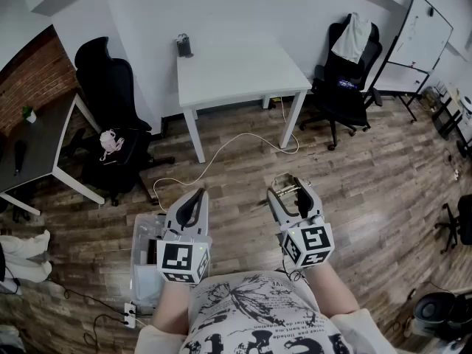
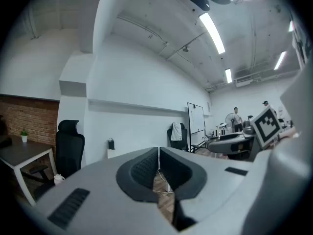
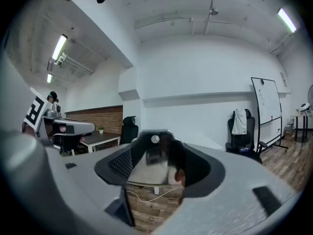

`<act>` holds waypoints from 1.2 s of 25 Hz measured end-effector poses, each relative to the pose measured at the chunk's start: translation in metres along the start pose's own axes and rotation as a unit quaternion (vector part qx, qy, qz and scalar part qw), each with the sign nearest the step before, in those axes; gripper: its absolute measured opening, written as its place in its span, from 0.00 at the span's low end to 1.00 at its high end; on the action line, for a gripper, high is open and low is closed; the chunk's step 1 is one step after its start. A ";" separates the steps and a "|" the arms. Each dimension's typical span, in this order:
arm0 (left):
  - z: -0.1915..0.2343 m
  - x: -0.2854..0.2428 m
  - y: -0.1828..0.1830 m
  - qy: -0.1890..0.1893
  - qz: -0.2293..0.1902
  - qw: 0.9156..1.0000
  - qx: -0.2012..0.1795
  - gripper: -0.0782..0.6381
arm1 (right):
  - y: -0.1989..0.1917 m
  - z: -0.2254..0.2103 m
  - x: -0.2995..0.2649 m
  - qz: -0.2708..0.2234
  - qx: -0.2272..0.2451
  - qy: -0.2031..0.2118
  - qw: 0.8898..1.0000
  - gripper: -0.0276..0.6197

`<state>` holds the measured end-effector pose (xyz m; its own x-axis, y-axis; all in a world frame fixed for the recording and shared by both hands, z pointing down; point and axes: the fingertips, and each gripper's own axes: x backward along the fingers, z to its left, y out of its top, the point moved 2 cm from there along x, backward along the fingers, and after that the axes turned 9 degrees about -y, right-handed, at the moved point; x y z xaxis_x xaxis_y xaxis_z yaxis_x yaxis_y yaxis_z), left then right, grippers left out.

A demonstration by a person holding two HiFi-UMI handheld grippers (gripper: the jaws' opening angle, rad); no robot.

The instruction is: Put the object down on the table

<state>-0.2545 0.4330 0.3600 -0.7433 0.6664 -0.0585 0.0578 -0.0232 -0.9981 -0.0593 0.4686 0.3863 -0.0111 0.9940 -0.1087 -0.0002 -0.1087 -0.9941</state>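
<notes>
My right gripper (image 1: 290, 185) is held low over the wooden floor, shut on a small clear, glossy boxy object (image 1: 286, 192). In the right gripper view that object (image 3: 149, 166) fills the gap between the dark pads (image 3: 117, 164), and I cannot tell exactly what it is. The white table (image 1: 254, 76) stands ahead, well beyond both grippers, with a small dark item (image 1: 184, 46) at its back left corner. My left gripper (image 1: 197, 195) is beside the right one, shut with nothing in it; its pads (image 2: 146, 168) meet in the left gripper view.
Black office chairs stand left (image 1: 110, 87) and right (image 1: 346, 65) of the table. A dark desk (image 1: 33, 142) runs along the brick wall. A whiteboard (image 1: 420, 39) stands far right. A white cable (image 1: 221, 150) trails over the floor. A clear plastic bin (image 1: 144, 268) sits below my left gripper.
</notes>
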 end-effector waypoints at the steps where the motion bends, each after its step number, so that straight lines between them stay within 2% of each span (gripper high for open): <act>1: 0.001 0.000 0.000 0.000 0.000 1.000 0.000 0.13 | -0.001 0.001 0.000 0.000 0.000 0.000 1.000 0.47; 12: 0.014 0.001 -0.005 0.003 0.001 1.000 0.007 0.13 | -0.004 0.008 -0.013 0.007 0.000 -0.003 1.000 0.47; 18: 0.017 -0.010 -0.017 0.010 0.015 1.000 0.017 0.13 | -0.011 0.001 -0.027 0.023 -0.006 0.002 1.000 0.47; 25: 0.038 -0.052 -0.029 0.033 0.028 0.999 0.019 0.13 | -0.021 -0.019 -0.079 0.031 -0.011 0.025 0.999 0.47; 30: 0.062 -0.106 -0.028 0.065 0.029 0.997 0.010 0.13 | -0.023 -0.046 -0.144 0.032 -0.019 0.052 0.998 0.47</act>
<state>-0.2184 0.3172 0.3926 -0.6459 0.7549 -0.1140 0.0843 -0.0778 -0.9934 -0.0121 0.3285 0.4247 0.0949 0.9810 -0.1695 0.0345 -0.1734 -0.9843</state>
